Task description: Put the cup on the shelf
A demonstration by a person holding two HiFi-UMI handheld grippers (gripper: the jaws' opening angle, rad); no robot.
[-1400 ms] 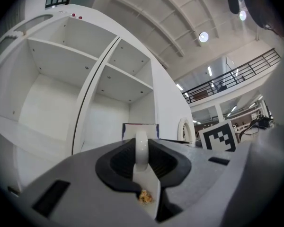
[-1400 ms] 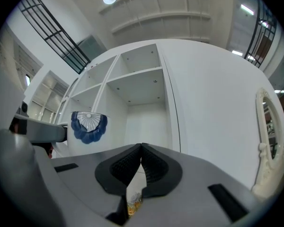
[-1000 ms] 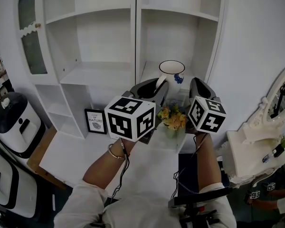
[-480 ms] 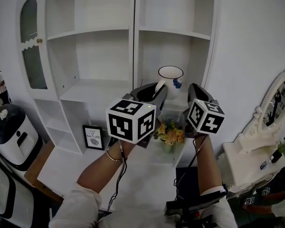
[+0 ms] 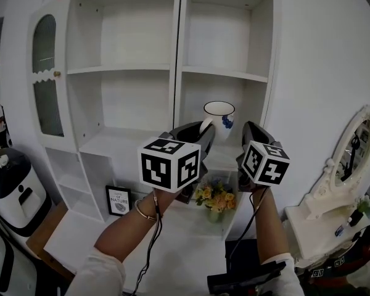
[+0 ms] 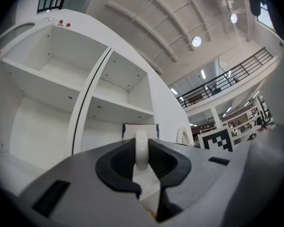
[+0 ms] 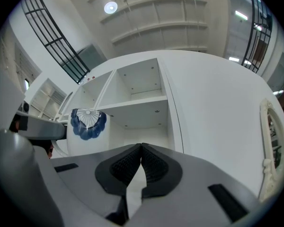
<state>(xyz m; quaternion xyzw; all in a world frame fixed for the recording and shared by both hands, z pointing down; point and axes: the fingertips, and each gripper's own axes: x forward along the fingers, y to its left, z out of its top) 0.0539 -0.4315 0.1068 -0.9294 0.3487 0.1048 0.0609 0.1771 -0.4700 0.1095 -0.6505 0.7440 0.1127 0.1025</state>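
A white cup with a dark rim and a blue flower print hangs in the air before the white shelf unit. My left gripper is shut on the cup's handle, which shows pinched between its jaws in the left gripper view. The cup's body rises just behind the handle. My right gripper sits close to the cup's right, shut with nothing in it. In the right gripper view the cup and its blue print are at the left, and the right gripper points up at the shelves.
Yellow flowers stand on the low counter below the grippers, with a small framed sign to their left. An ornate white mirror is at the right. A white appliance stands at the far left.
Both grippers and the cup have risen in front of the shelf unit, and the head view has tilted up so higher shelves show.
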